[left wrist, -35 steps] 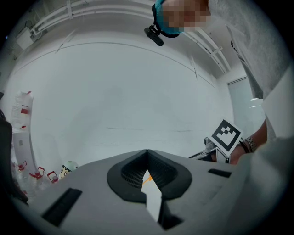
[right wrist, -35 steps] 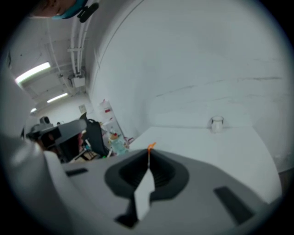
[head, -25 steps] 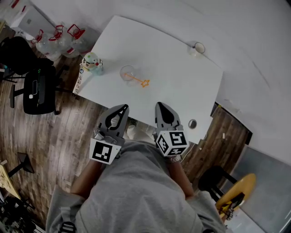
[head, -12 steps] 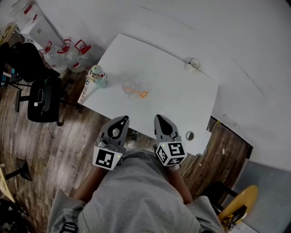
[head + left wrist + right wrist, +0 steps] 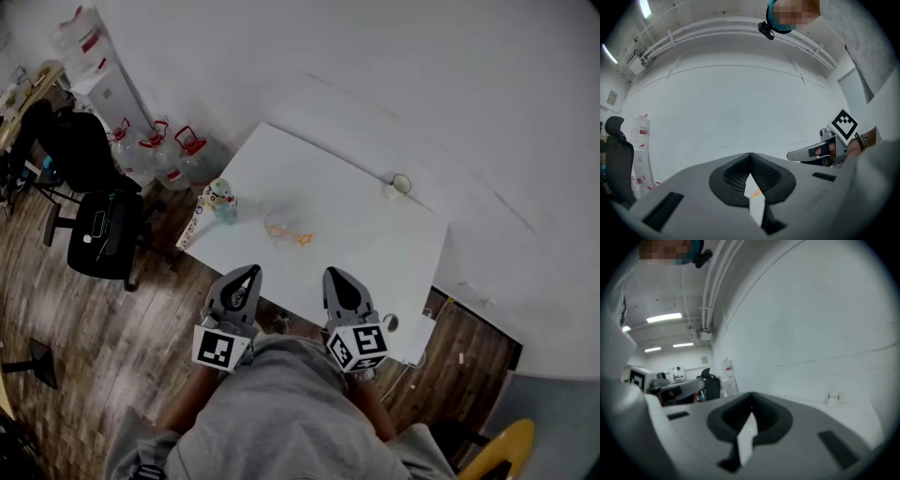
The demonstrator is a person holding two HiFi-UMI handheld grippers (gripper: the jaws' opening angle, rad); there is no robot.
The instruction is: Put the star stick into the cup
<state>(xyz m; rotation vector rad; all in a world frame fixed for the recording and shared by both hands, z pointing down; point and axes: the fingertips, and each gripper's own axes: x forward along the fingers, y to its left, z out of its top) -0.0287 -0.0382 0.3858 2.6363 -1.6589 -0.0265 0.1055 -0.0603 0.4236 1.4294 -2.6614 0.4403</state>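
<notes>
The table (image 5: 375,246) is smooth, matt white; the floor (image 5: 84,356) is dark wood planking. The cup (image 5: 279,225) looks clear and glossy, the shirt (image 5: 272,417) grey cloth.

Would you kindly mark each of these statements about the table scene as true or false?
1. The right gripper holds the star stick. False: it is shut on nothing, and the stick lies on the table beside the cup.
2. The left gripper is shut and empty. True.
3. The toy figure stands at the table's right edge. False: it is at the left edge in the head view.
4. Water jugs stand on the floor. True.
</notes>
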